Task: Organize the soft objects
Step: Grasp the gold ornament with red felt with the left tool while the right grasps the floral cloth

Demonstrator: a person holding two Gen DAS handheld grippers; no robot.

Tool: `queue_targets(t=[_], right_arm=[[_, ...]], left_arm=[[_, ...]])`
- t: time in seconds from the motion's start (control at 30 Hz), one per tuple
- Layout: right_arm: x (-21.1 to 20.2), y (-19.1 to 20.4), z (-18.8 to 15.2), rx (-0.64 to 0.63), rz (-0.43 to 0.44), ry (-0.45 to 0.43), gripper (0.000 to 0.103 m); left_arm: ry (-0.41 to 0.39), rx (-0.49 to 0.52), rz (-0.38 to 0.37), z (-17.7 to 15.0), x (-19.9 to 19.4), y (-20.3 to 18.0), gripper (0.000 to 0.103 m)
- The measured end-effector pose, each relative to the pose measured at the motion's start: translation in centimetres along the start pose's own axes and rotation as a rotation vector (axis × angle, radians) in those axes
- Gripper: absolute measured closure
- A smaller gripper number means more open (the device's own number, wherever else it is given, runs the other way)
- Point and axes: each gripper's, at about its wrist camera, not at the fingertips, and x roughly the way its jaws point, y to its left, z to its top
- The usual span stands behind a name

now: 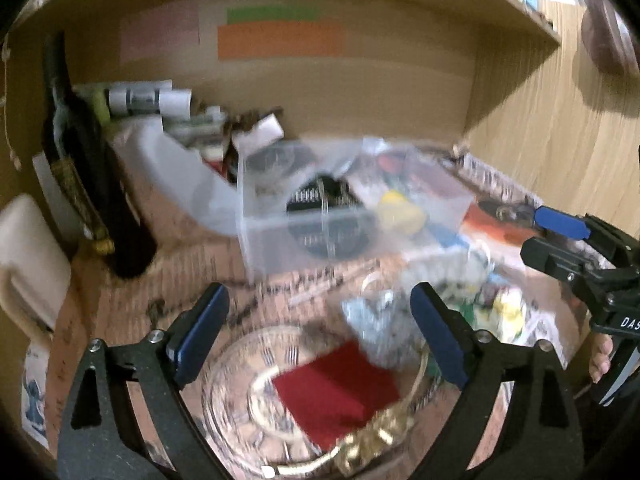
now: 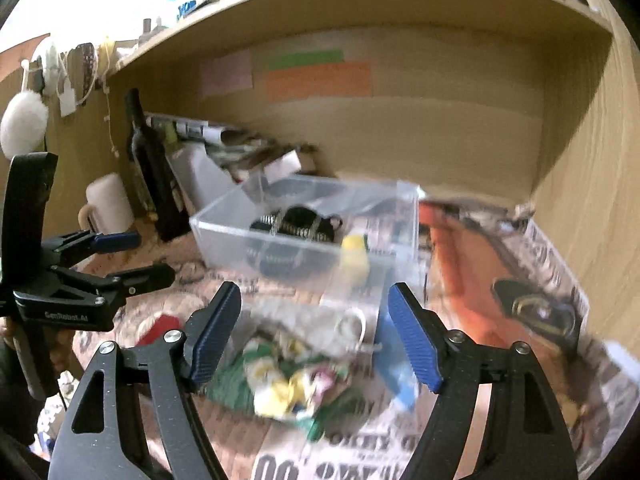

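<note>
A wooden desk alcove point(image 2: 440, 128) filled both views. Only the left wrist view showed a glass dish point(image 1: 248, 392) holding a red cloth point(image 1: 332, 392), bottom centre. The clear box point(image 2: 304, 216), mid-frame, held a black item and something yellow. The left gripper point(image 1: 320, 336) and right gripper point(image 2: 316, 336) stood with jaws apart, empty.

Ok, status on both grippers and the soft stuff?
Left hand-held gripper open, empty, over glass dish. Right hand-held gripper open, empty, above crumpled cloth. Clear box behind, nothing blocking.
</note>
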Motion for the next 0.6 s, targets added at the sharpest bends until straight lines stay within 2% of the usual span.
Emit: queue_targets(t=[0.13, 0.33, 0.53, 0.6], right_arm=[[0.1, 0.1, -1.8, 0.024, 0.011, 0.046, 0.029], [0.8, 0.3, -3.6, 0.053, 0.029, 0.101, 0.029], [1.6, 0.4, -4.4, 0.06, 0.034, 0.124, 0.03], [1.9, 0.4, -4.5, 0.057, 0.03, 0.127, 0.036]], left_arm=[[0.059, -0.009, -0.014, -2.3, 0.4, -0.3, 0.01], [0.107, -0.021, -0.02, -4.5, 1.0, -1.2, 0.007], [0.118, 0.001, 0.054, -5.9, 1.9, -1.6, 0.006], [0.136, -0.021, 0.052, -6.4, 2.2, -1.0, 0.006]])
